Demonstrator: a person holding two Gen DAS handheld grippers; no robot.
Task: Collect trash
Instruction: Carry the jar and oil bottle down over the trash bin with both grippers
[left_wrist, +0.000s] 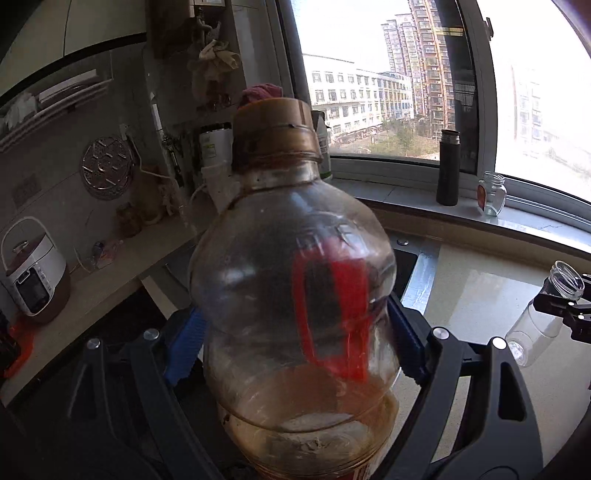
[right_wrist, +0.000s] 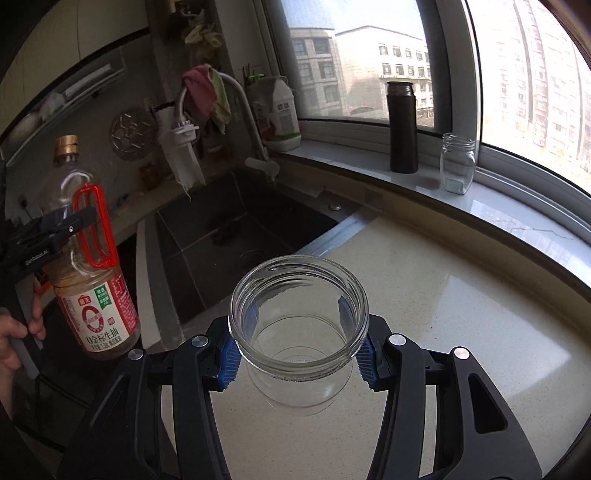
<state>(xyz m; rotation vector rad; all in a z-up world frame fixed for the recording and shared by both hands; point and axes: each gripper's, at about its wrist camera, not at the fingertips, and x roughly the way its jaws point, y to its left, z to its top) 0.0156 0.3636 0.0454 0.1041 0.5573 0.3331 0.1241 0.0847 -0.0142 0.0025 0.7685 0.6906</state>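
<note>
My left gripper (left_wrist: 295, 332) is shut on a near-empty soy sauce bottle (left_wrist: 295, 277) with a gold cap and red handle, held upright in the air. It also shows in the right wrist view (right_wrist: 88, 266), at the left, clamped by the left gripper (right_wrist: 55, 232). My right gripper (right_wrist: 298, 350) is shut on a clear, lidless glass jar (right_wrist: 298, 325), held above the beige counter (right_wrist: 443, 314). The jar also shows in the left wrist view (left_wrist: 546, 314), at the far right, held by the right gripper (left_wrist: 569, 310).
A dark sink (right_wrist: 236, 236) with a faucet (right_wrist: 243, 110) lies left of the counter. On the windowsill stand a black thermos (right_wrist: 402, 129), a small glass jar (right_wrist: 457, 168) and a white jug (right_wrist: 280, 110). A rice cooker (left_wrist: 33, 280) sits far left.
</note>
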